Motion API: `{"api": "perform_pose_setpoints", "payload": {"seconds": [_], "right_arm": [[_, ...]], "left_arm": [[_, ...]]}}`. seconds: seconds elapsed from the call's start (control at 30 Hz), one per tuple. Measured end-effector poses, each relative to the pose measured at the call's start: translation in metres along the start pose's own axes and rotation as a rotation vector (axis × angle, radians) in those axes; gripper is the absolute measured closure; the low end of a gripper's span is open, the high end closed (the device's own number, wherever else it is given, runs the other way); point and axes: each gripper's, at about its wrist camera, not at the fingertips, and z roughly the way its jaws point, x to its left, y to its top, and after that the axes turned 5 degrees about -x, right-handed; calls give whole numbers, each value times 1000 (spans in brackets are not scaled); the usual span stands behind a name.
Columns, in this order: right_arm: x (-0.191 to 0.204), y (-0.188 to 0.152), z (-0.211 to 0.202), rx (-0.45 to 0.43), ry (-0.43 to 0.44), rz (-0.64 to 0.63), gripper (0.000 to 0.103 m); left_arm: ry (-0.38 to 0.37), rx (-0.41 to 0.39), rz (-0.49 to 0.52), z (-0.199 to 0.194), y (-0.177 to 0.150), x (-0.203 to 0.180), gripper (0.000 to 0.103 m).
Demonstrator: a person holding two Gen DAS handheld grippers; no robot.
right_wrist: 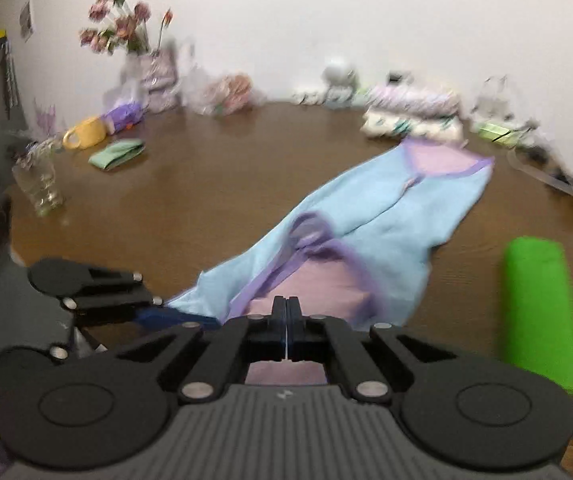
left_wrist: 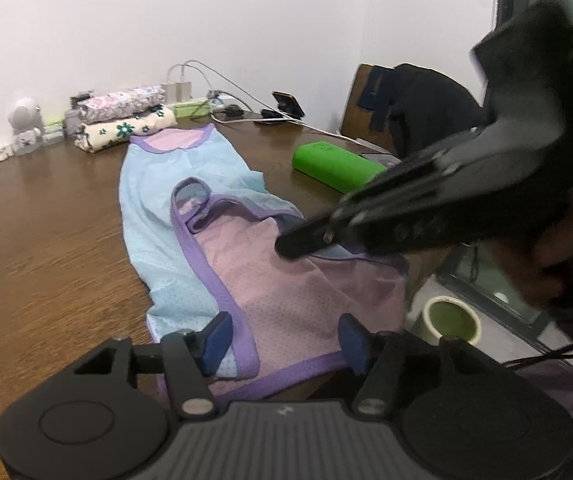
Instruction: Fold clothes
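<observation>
A light blue mesh garment [left_wrist: 166,208] with purple trim and a pink inner side lies lengthways on the brown wooden table [left_wrist: 46,240], its near part turned over so the pink shows. My left gripper [left_wrist: 285,340] is open, its blue pads [left_wrist: 218,338] standing either side of the near hem. My right gripper [left_wrist: 286,246] comes in from the right and is shut on a fold of the fabric by the armhole. In the right wrist view the garment [right_wrist: 386,204] stretches away to the right. There the right gripper [right_wrist: 287,312] is pinched together over pink cloth, and the left gripper [right_wrist: 166,316] sits low at the left.
A green case [left_wrist: 334,164] lies right of the garment. Folded floral clothes [left_wrist: 122,116], chargers with cables [left_wrist: 190,100] and a phone [left_wrist: 288,104] line the far edge. A chair with dark clothing [left_wrist: 418,108] and a floor bowl [left_wrist: 452,318] are off the table's right. A glass [right_wrist: 40,184], yellow mug [right_wrist: 84,132] and green cloth [right_wrist: 116,154] sit at the left.
</observation>
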Motion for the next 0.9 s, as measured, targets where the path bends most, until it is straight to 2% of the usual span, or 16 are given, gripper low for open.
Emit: {"api": "perform_pose_setpoints", "payload": {"seconds": [0.07, 0.1, 0.13, 0.17, 0.27, 0.33, 0.37, 0.4, 0.43, 0.5, 0.57, 0.7, 0.77, 0.83, 0.87, 0.9], "right_arm": [[-10, 0, -11, -5, 13, 5, 92], [-17, -1, -21, -20, 25, 4, 70], [-22, -4, -31, -15, 15, -11, 39], [-27, -7, -41, -8, 3, -27, 36], [-38, -18, -55, 57, -27, -21, 36], [-42, -25, -53, 94, -39, 36, 39], [-43, -28, -50, 101, -40, 68, 44], [-43, -31, -45, 109, -40, 86, 67], [-43, -33, -41, 117, -40, 103, 90], [-38, -36, -37, 113, -61, 90, 97], [-24, -28, -42, 54, -128, -17, 100], [23, -19, -48, -35, -127, -284, 100], [37, -25, -33, -3, -121, -383, 100], [38, -31, -19, 34, -136, -415, 96], [31, -30, -22, 26, -115, -382, 94], [24, -30, -26, 15, -91, -345, 78]], "left_arm": [[-13, -12, 9, -8, -1, 4, 41], [-15, -38, 33, -18, -3, 7, 33], [-14, -62, 58, -27, -5, 10, 28], [-7, -78, 83, -32, -7, 12, 22], [17, -71, 99, -28, -9, 16, 23], [11, -51, 95, -17, -10, 17, 31], [7, -37, 93, -12, -10, 16, 44], [3, -22, 90, -9, -11, 16, 58], [-2, -8, 86, -5, -11, 16, 61], [-14, 17, 75, 1, -11, 15, 78], [-19, 23, 47, 2, -10, 13, 84], [-31, 20, 56, 5, -11, -2, 85], [-35, 15, 74, 7, -11, -6, 82], [-24, 1, 112, 6, -12, -7, 68], [-15, -5, 140, 5, -13, -8, 54], [-11, -13, 167, 3, -15, -9, 46]]}}
